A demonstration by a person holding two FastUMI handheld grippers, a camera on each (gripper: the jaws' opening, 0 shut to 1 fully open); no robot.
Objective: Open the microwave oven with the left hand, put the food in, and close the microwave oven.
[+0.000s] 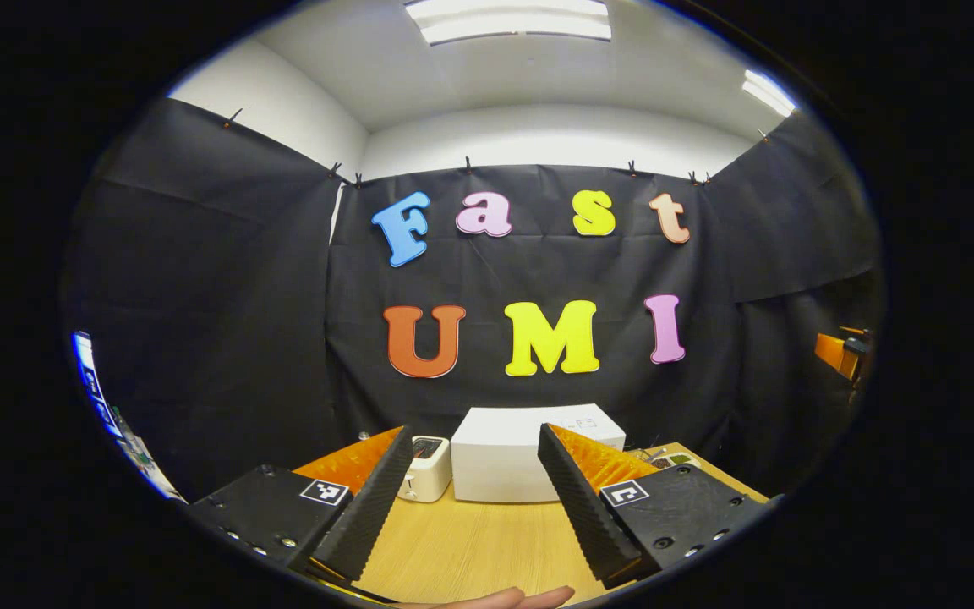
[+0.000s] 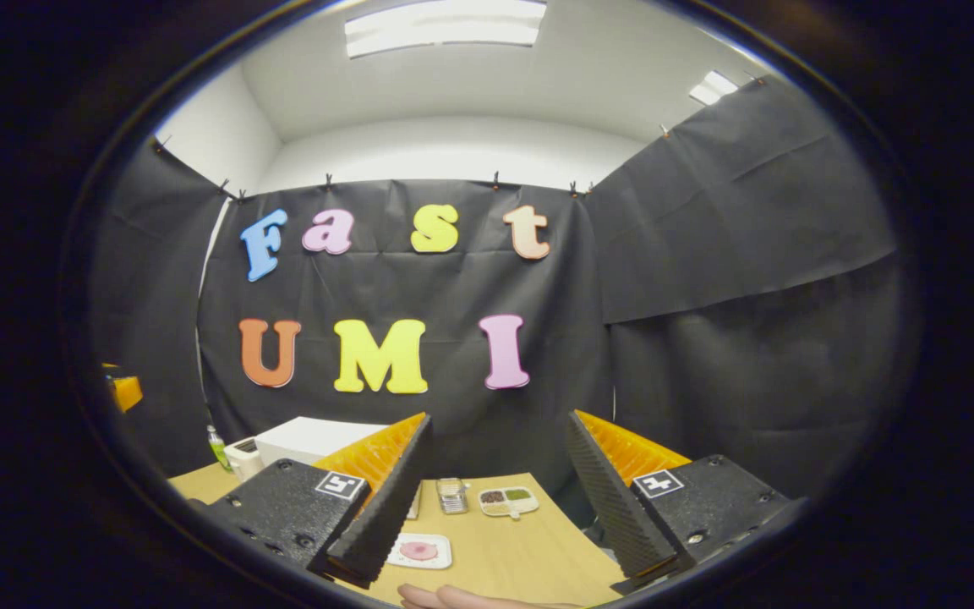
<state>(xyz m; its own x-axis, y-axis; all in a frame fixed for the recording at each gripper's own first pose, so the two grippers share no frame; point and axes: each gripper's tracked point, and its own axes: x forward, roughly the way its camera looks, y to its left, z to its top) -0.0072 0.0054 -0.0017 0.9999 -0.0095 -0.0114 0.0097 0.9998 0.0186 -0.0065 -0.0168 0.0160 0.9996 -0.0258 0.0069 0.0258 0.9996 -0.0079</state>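
In the left gripper view, the left claw (image 1: pixel 474 499) is spread wide, with nothing between its fingers, and hangs above the wooden surface (image 1: pixel 478 541). At the far side of that surface, from left to right, stand a small cream toaster (image 1: pixel 428 468) and, just beside it, the white microwave oven (image 1: pixel 508 461) with its door closed. To the right of the oven, partly hidden behind the claw's right finger, the edge of a small tray (image 1: pixel 673 461) peeks out. Fingertips of a hand (image 1: pixel 504 599) show at the bottom edge.

In the right gripper view, the right claw (image 2: pixel 500 507) is likewise spread apart and grips nothing, hovering over the same surface (image 2: pixel 529 550). At far left a green bottle (image 2: pixel 216 448) stands near the toaster (image 2: pixel 243 458), and the microwave oven (image 2: pixel 309 440) sits beside it, partly behind the claw's left finger. Between the fingers lies the food: a white plate with a pink round piece (image 2: pixel 419 551) close in, just beside the left fingertip. Farther back stand a small clear container (image 2: pixel 452 495) and, to its right, a divided tray (image 2: pixel 508 501) with dark and green fillings. Fingers of a hand (image 2: pixel 445 597) show at the bottom.
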